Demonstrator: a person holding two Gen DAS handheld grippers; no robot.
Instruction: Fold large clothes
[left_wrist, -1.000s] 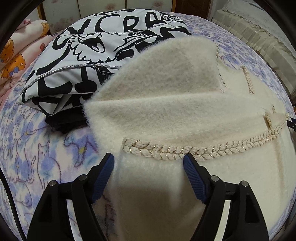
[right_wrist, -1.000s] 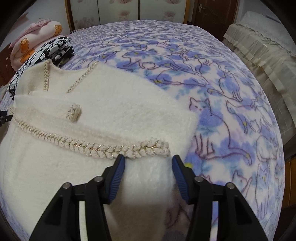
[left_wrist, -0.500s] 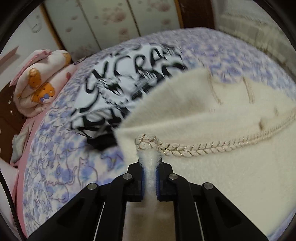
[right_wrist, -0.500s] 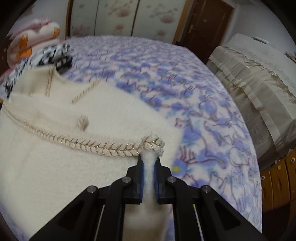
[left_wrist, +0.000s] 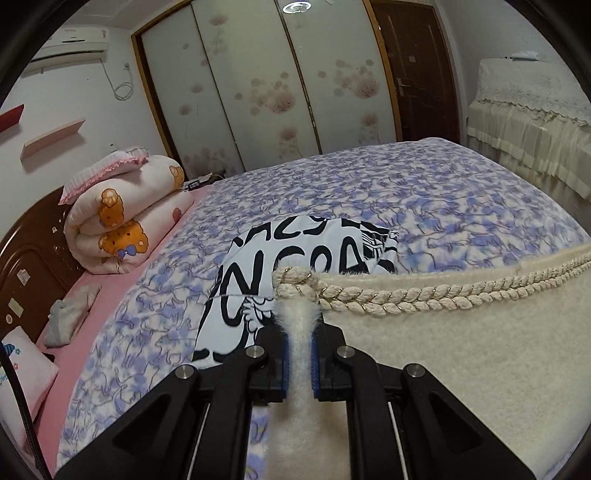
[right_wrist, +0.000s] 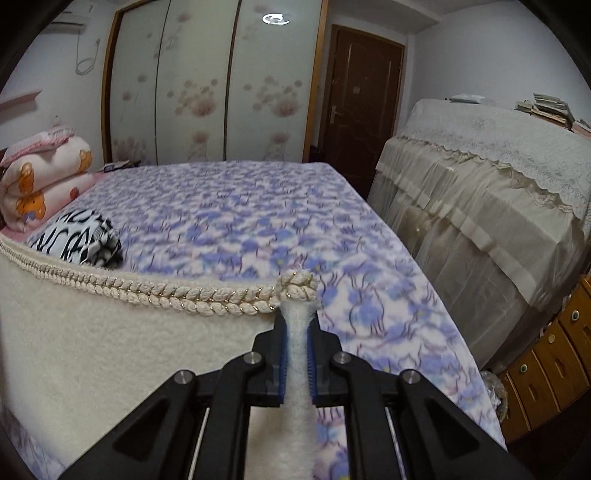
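Both grippers' fingers (left_wrist: 282, 354) (right_wrist: 283, 352) pinched tight.

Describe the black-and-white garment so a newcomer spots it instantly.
Start at the bed with the purple cat-print blanket. The black-and-white garment lies folded on it, just beyond the lifted edge of the cream coat and nearer than the rolled bear-print quilt. Its bold black lettering on white is unique here.
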